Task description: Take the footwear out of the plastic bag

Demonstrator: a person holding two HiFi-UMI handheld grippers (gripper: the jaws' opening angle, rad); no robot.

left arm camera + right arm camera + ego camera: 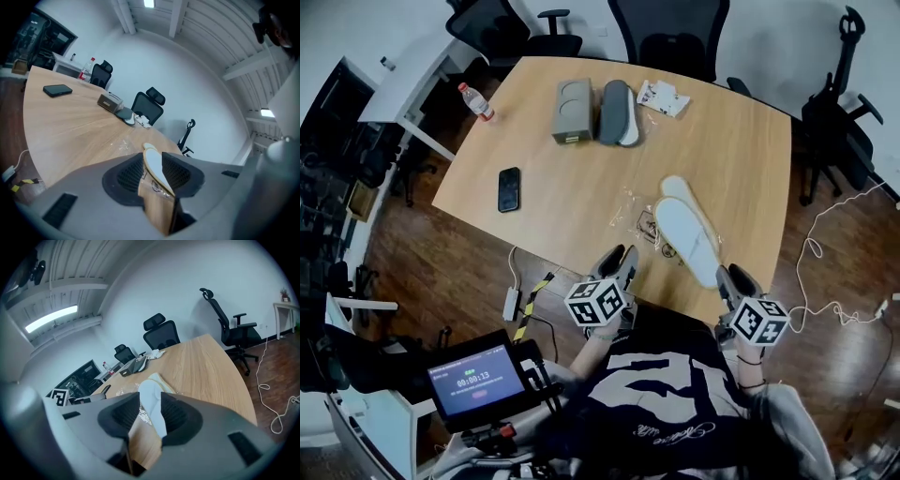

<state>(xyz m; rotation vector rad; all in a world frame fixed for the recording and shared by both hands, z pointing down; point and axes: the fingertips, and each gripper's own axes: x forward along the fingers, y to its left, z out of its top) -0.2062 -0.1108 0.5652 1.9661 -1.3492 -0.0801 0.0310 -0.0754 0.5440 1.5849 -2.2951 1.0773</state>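
Both my claws hang at the near edge of the table; the left claw is released, jaws apart, with only wood showing through the gap; the right claw is likewise released and empty. The footwear, a pair of white slippers, lies on the table just ahead; the clear plastic bag is crumpled along its left side, and I cannot tell how much of the pair sits inside. The long axis runs away from me, slanting slightly left; its near end lies just beside my right claw, while my left faces the bag; so I judge right for slippers, left for plastic.
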